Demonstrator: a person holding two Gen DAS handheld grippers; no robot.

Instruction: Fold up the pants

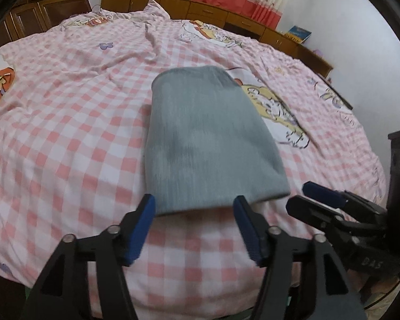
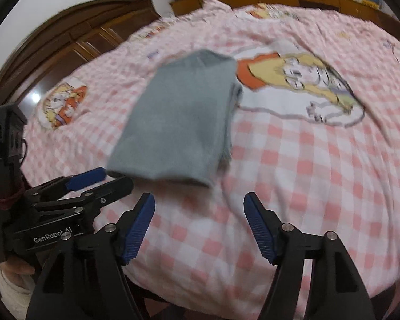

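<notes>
The grey pants (image 1: 200,138) lie folded into a compact rectangle on the pink checked bedspread (image 1: 66,122). They also show in the right wrist view (image 2: 178,122), with stacked layers along their right edge. My left gripper (image 1: 194,205) is open and empty, its fingertips at the near edge of the pants. My right gripper (image 2: 200,200) is open and empty, just below the near right corner of the pants. Each gripper shows in the other's view: the right one (image 1: 304,197) right of the pants, the left one (image 2: 112,178) at their near left corner.
The bedspread has cartoon prints, one (image 2: 301,85) right of the pants. Wooden cabinets (image 1: 200,8) line the far side of the bed, and a dark wooden wardrobe (image 2: 66,40) stands to the left. A white wall (image 1: 360,40) is at the right.
</notes>
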